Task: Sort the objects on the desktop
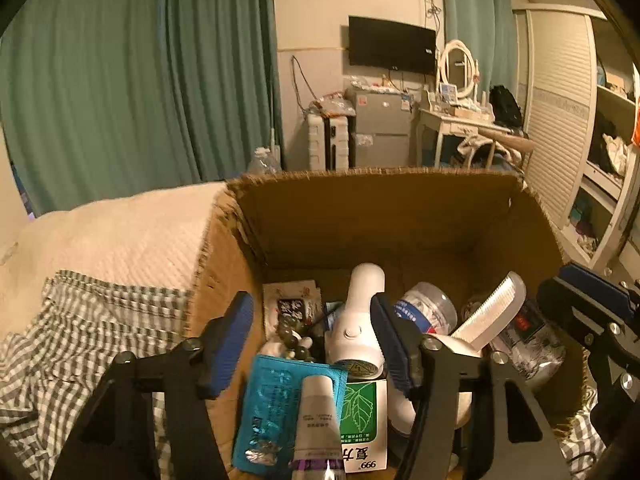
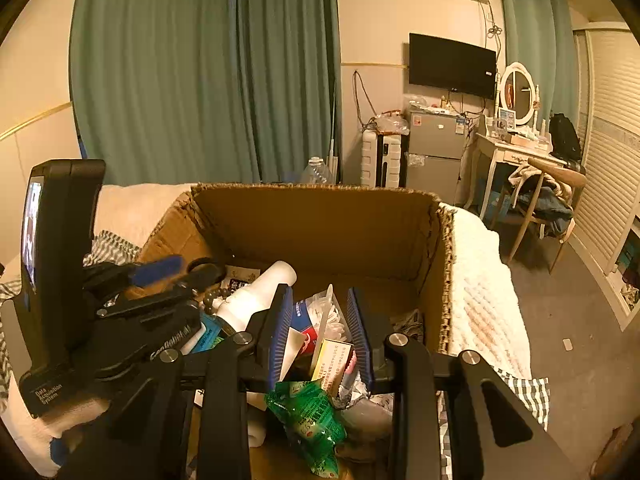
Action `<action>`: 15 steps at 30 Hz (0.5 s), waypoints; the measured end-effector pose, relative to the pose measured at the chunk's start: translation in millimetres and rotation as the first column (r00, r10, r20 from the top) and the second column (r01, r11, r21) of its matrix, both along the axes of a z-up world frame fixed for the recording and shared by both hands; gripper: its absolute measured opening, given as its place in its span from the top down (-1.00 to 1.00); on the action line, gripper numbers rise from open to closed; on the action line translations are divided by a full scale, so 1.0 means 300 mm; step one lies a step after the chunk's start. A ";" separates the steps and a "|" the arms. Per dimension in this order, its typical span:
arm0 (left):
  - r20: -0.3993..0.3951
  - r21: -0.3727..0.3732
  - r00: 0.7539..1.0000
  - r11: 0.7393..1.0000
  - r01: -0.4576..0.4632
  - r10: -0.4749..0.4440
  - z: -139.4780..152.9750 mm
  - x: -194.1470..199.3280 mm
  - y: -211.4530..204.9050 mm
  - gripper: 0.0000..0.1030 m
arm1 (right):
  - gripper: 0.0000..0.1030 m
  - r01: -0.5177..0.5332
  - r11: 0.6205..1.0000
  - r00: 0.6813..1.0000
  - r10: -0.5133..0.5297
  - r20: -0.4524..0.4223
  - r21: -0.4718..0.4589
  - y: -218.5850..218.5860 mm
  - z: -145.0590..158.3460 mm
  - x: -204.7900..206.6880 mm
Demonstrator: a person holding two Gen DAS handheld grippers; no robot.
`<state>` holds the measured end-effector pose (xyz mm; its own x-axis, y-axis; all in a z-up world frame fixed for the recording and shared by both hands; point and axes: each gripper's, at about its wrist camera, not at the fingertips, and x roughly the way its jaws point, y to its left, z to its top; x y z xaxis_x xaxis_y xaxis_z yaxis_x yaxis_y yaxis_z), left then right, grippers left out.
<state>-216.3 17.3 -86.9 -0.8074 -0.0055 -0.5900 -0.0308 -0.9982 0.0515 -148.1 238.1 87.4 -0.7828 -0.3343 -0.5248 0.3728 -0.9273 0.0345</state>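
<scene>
Two hand-held grippers are hovering over the cardboard box: left hand-held gripper gaping wide and empty, right hand-held gripper standing narrow, apparently empty. The white bottle is probably light, rigid and slippery; its slim neck is offering the best hold.

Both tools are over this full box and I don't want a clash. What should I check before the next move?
1. Jaws of the left tool apart, nothing pinched: ok.
2. Grip of the right tool: cannot tell. A yellow box lies between its pads, but contact is unclear.
3. Top of the cardboard box open: ok.
4. Tools clear of each other: ok, though close.
5. Bare floor left by the far wall of the cardboard box: ok.
</scene>
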 end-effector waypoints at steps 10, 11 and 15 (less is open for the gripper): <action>-0.055 -0.010 0.999 1.000 0.000 0.000 0.178 0.147 -0.004 -0.78 | 0.20 0.014 0.999 0.998 -0.016 -0.056 -0.034 0.051 0.138 0.158; -0.071 -0.004 0.997 1.000 -0.002 0.002 0.201 0.178 -0.009 -0.82 | 0.17 0.015 0.999 0.998 -0.017 -0.061 -0.036 0.054 0.150 0.171; -0.128 0.023 0.992 1.000 -0.014 0.017 0.277 0.264 -0.034 -0.92 | 0.09 0.013 0.998 0.995 -0.019 -0.096 -0.064 0.084 0.206 0.252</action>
